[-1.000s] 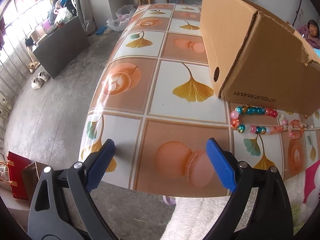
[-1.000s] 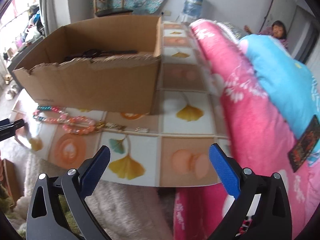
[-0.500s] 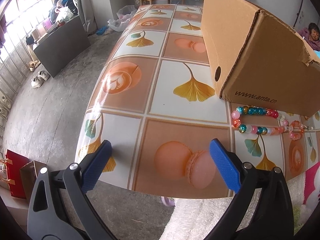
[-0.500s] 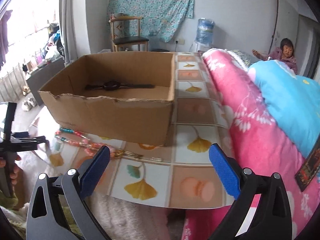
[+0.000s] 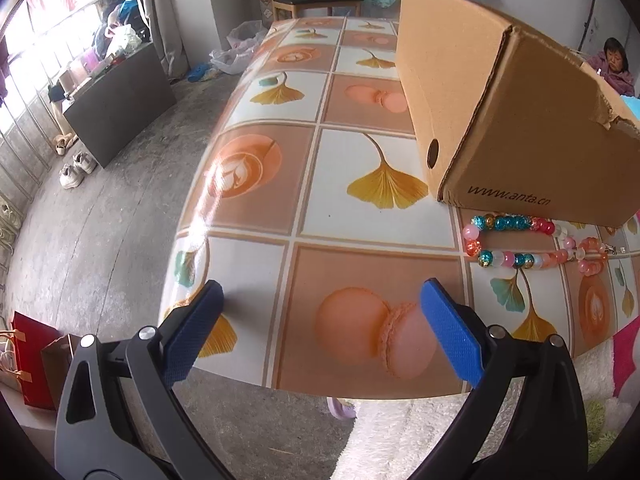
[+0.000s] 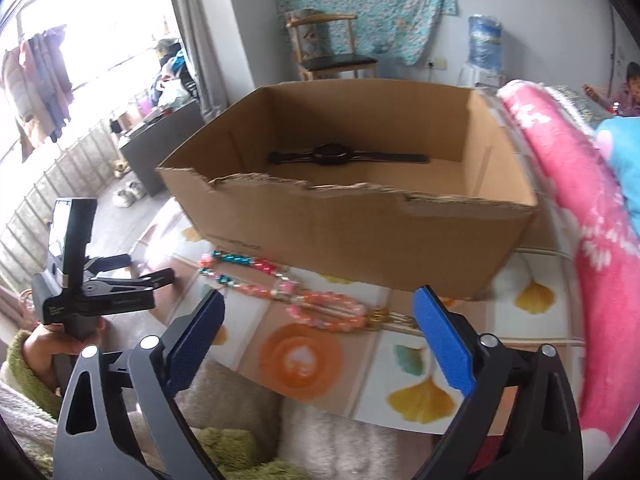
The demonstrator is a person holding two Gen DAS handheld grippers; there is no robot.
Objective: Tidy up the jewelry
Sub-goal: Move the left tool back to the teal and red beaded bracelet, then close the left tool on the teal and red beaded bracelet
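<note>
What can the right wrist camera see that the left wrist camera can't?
Only the right wrist view looks inside the cardboard box, where a black watch lies on the bottom. It also shows the left gripper from the side, and a pink blanket.

Only the left wrist view shows the box's round hole and printed web address.

Both show the beaded necklace on the table in front of the box, and open blue jaws holding nothing.
</note>
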